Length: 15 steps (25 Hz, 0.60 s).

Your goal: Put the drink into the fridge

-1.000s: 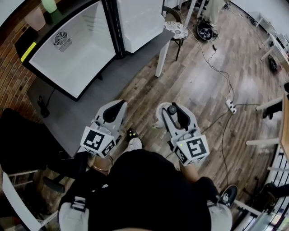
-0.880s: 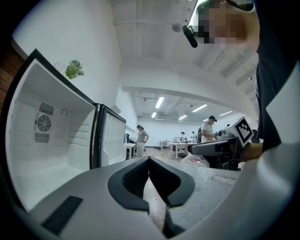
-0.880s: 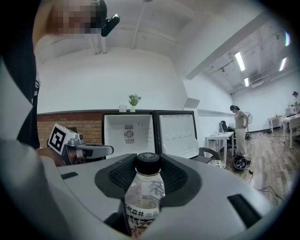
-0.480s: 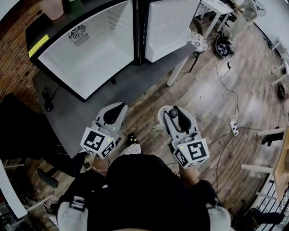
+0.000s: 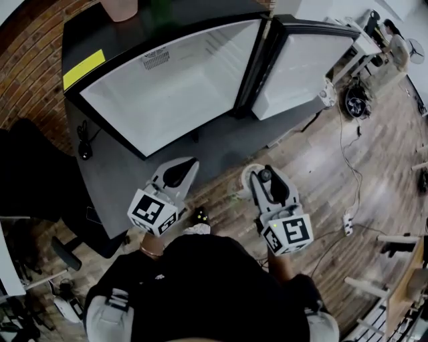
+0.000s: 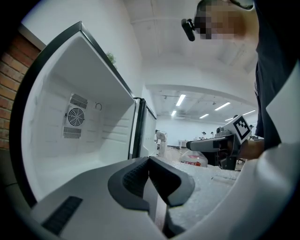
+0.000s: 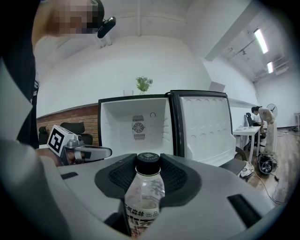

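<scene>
The drink is a clear bottle (image 7: 144, 194) with a black cap (image 5: 265, 176) and a printed label. My right gripper (image 7: 148, 164) is shut on its neck and holds it upright in front of me. The black fridge (image 5: 180, 93) stands open ahead, its white inside (image 7: 136, 133) bare with a fan grille on the back wall, and its door (image 5: 301, 73) swung out to the right. My left gripper (image 5: 175, 175) is level with the right one, left of it, its jaws (image 6: 149, 161) shut on nothing. In the left gripper view the bottle (image 6: 194, 158) shows at the right.
The fridge stands on a grey desk (image 5: 127, 180) against a brick wall. A pink cup (image 5: 120, 8) and a small plant (image 7: 143, 84) sit on the fridge top. A black chair (image 5: 30, 174) is at the left. Cables and a power strip (image 5: 348, 220) lie on the wood floor.
The view has swung toward the fridge, which now fills more of the top of the head view. Both grippers keep their pose, and the bottle stays in the right one.
</scene>
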### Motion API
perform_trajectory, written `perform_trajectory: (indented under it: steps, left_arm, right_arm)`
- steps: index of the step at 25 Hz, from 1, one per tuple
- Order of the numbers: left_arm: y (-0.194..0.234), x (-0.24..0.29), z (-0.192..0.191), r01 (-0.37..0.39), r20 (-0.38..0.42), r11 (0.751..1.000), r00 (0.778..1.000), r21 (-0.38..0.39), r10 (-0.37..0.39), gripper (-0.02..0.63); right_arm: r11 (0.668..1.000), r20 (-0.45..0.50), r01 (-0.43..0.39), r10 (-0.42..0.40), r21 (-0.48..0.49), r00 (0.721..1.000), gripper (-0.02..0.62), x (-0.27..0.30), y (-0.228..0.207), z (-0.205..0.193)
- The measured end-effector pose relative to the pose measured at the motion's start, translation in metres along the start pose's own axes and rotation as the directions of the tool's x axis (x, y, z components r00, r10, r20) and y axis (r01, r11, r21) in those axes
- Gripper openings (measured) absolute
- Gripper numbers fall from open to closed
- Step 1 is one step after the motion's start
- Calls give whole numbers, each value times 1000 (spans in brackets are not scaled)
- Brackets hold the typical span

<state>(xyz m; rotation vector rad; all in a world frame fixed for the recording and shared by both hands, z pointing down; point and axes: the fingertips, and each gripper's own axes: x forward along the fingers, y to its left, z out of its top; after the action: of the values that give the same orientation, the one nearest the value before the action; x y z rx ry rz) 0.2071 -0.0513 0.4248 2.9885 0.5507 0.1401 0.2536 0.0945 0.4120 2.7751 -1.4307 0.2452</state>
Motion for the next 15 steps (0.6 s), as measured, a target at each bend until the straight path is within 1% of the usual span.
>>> perform_trajectory:
  steps: [4,8,12,15]
  left_arm:
    - [31,0,5,-32,21,999,999,-11,33,-3]
    - [60,-4,12,-67,21,998,998,-23,67,-3]
    - [72,-14,19,-100,31,995,994,-23,101,-3]
    - [79,-19,22,-135,32,991,990,-22,136,-3]
  right_arm:
    - [999,-5,-42,42,-21,999,150,40,6,10]
    - [996,-4,-84,84,-30,996,150,76,15,23]
    - [991,3,-133,133,-35,991,150,100,26,31]
    - [981,5,-190,190,-47,982,150,121,34,37]
